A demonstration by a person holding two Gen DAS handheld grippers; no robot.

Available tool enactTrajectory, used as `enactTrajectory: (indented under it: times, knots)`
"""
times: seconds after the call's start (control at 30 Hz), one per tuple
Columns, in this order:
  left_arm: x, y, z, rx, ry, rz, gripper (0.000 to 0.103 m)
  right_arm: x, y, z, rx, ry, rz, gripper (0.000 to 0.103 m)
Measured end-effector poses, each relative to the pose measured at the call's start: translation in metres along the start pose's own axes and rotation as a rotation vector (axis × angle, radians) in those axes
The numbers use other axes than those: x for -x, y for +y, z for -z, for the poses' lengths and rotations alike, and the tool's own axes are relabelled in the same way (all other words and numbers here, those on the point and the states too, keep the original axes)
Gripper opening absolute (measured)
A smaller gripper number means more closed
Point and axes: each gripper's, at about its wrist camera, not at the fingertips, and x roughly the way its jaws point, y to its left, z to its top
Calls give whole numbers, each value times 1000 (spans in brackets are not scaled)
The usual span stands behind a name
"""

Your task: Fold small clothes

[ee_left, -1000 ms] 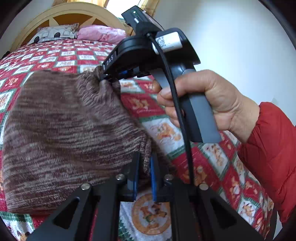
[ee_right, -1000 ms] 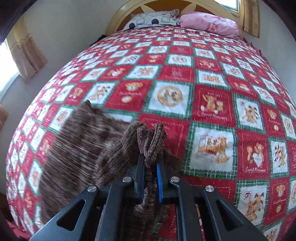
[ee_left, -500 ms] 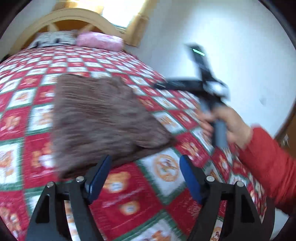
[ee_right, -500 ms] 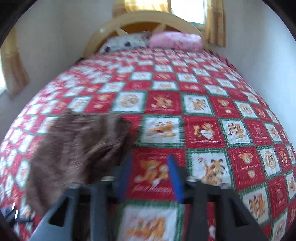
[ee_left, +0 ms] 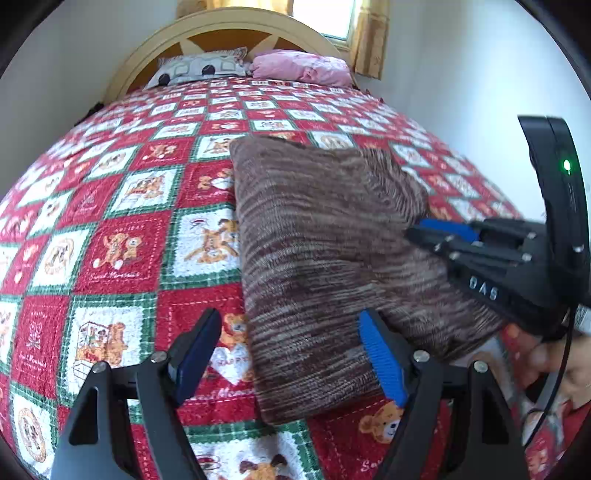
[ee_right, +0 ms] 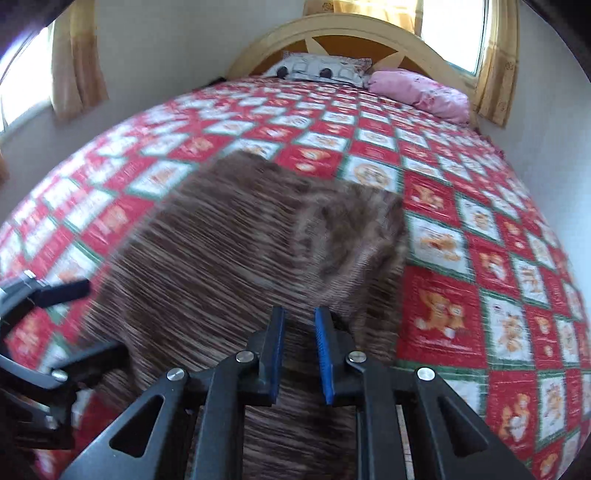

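A brown striped knit garment (ee_left: 325, 254) lies folded flat on the red patchwork bedspread (ee_left: 122, 243). My left gripper (ee_left: 290, 332) is open and empty, hovering over the garment's near left corner. My right gripper (ee_right: 299, 326) is open a little with nothing between its pads, just above the garment (ee_right: 240, 258). The right gripper also shows in the left wrist view (ee_left: 439, 232), over the garment's right side. The left gripper shows at the left edge of the right wrist view (ee_right: 55, 291).
A patterned pillow (ee_left: 203, 68) and a pink pillow (ee_left: 303, 66) lie by the wooden headboard (ee_left: 236, 29). A white wall (ee_left: 461, 62) runs close along the bed's right side. Curtained windows (ee_right: 495, 48) stand behind the headboard.
Both grippers let go of the garment and opened. It dropped flat on the bed. Both grippers pulled back toward the near edge and now hover over it.
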Motion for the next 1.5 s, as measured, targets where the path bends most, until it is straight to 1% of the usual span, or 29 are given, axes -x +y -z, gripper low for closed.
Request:
enactTrajectory:
  times: [0.07, 0.13, 0.2, 0.23, 0.3, 0.37, 0.43, 0.5, 0.53, 0.6, 0.67, 0.73, 0.83, 0.97, 1.07, 1.2, 1.27, 1.33, 1.37, 1.5]
  knots:
    - [-1, -5, 6, -32, -3, -27, 80, 2, -12, 8, -12, -6, 24, 17]
    - [0, -7, 11, -47, -5, -50, 81, 2, -28, 15, -44, -14, 29, 19]
    - [-5, -5, 8, -31, -3, -56, 83, -1, -43, 22, -116, -26, -13, 26]
    - [-6, -3, 8, -22, -1, -57, 85, -2, -47, 25, -153, -26, -30, 26]
    - [-6, -1, 9, -11, -9, -69, 89, -1, -48, 26, -175, -34, -38, 26]
    - [-5, -1, 10, -11, -22, -89, 92, 6, -43, 25, -165, -44, -15, 26]
    - [-5, 0, 11, -9, -30, -94, 93, 22, -40, 26, -189, -74, 24, 26]
    - [-6, 1, 12, 0, -31, -97, 95, 40, -34, 31, -209, -111, 25, 26]
    - [-7, 2, 12, 5, -31, -96, 96, 50, -28, 36, -207, -129, 10, 26]
    - [-7, 2, 13, 10, -34, -93, 96, 61, -18, 44, -189, -141, 7, 26]
    - [-7, 2, 14, 11, -38, -96, 96, 63, -9, 56, -180, -120, -27, 26]
    - [-7, 2, 15, 10, -39, -106, 98, 53, -6, 69, -189, -66, -51, 24]
    - [-8, 0, 16, 2, -40, -113, 98, 50, 3, 79, -146, -75, -20, 23]
    - [-9, 1, 16, 7, -34, -117, 100, 51, 9, 81, -133, -71, 11, 23]
    - [-8, 7, 17, 27, -17, -92, 101, 54, 10, 84, -134, -67, 12, 23]
    - [-4, 25, 19, 68, 35, 13, 101, 64, 13, 89, -89, -58, 32, 23]
    - [2, 33, 18, 75, 38, 34, 101, 72, 12, 90, -70, -41, 23, 23]
    - [12, 40, 11, 77, 1, 18, 101, 81, 2, 86, -93, -35, -26, 23]
    - [15, 42, 6, 73, -22, 11, 101, 85, -4, 83, -115, -45, -40, 23]
    - [18, 43, -19, 90, -73, 18, 101, 102, -29, 59, -227, -160, -75, 23]
